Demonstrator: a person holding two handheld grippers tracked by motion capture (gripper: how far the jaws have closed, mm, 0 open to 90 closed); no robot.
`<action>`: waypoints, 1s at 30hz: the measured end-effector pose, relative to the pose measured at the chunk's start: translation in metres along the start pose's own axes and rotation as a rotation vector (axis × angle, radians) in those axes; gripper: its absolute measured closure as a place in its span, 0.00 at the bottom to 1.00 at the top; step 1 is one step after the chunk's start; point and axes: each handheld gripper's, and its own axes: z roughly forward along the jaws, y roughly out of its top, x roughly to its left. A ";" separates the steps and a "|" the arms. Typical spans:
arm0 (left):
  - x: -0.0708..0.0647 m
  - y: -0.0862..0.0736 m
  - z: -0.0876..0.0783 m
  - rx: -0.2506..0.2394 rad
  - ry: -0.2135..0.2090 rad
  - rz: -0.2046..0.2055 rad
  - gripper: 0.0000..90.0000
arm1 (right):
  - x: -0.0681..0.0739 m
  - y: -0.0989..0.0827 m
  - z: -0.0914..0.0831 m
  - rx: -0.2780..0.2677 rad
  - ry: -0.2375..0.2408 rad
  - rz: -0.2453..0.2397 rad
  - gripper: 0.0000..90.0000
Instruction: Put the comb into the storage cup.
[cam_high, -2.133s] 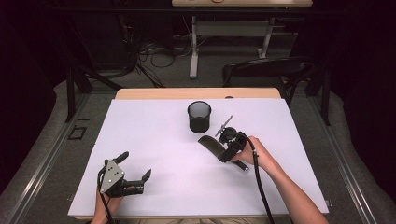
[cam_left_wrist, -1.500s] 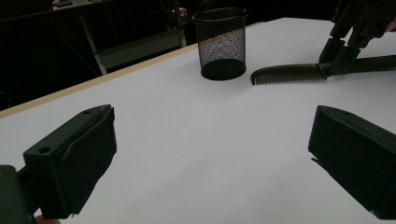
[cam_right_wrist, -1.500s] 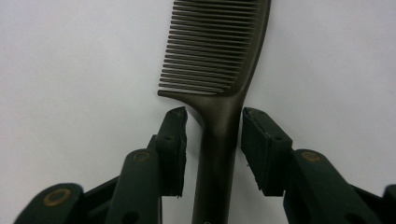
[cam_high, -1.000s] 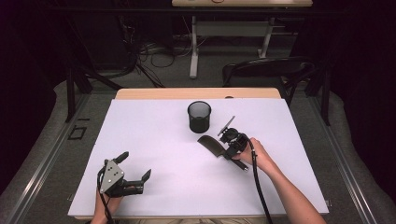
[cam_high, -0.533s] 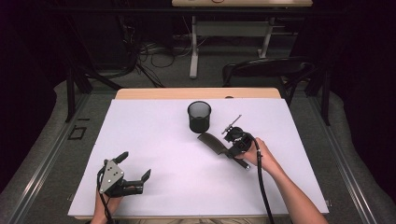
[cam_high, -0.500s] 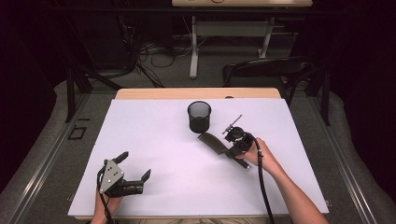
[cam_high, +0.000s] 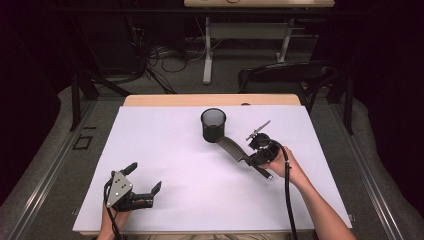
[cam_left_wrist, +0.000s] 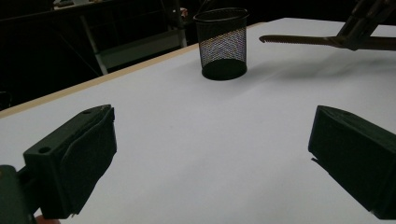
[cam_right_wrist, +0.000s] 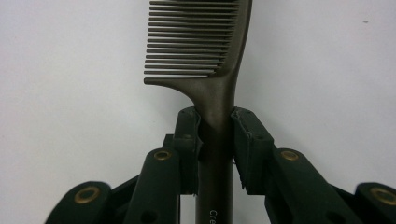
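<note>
A dark comb (cam_high: 230, 147) hangs a little above the white table top (cam_high: 165, 150), its handle clamped by my right gripper (cam_high: 248, 158), which is shut on it. The toothed end points toward a black mesh cup (cam_high: 213, 125) standing upright just beyond it. The right gripper view looks down the comb (cam_right_wrist: 205, 42), with the right gripper (cam_right_wrist: 216, 130) pressing both pads on the handle. My left gripper (cam_high: 145, 176) rests open at the front left with nothing between its fingers. From the left gripper (cam_left_wrist: 212, 158) view, the cup (cam_left_wrist: 221, 44) and the comb (cam_left_wrist: 299, 40) lie ahead.
A black chair (cam_high: 285, 75) stands behind the table's far edge. Desk legs and cables lie on the floor farther back. A cable trails from the right gripper along the person's forearm (cam_high: 320, 210). White surface stretches between the two grippers.
My right gripper has carried the comb slightly up and away from the person, bringing its toothed end closer to the mesh cup. The left gripper has stayed put.
</note>
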 end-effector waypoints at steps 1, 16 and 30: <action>0.000 0.000 0.000 0.001 0.000 0.002 0.01 | 0.000 0.000 -0.001 -0.004 0.004 0.000 0.81; 0.000 0.000 0.000 -0.002 0.004 -0.003 0.01 | 0.000 -0.001 -0.013 -0.091 0.007 -0.010 0.81; 0.000 0.000 0.000 -0.001 0.005 -0.002 0.01 | -0.004 -0.002 -0.023 -0.165 -0.003 -0.001 0.81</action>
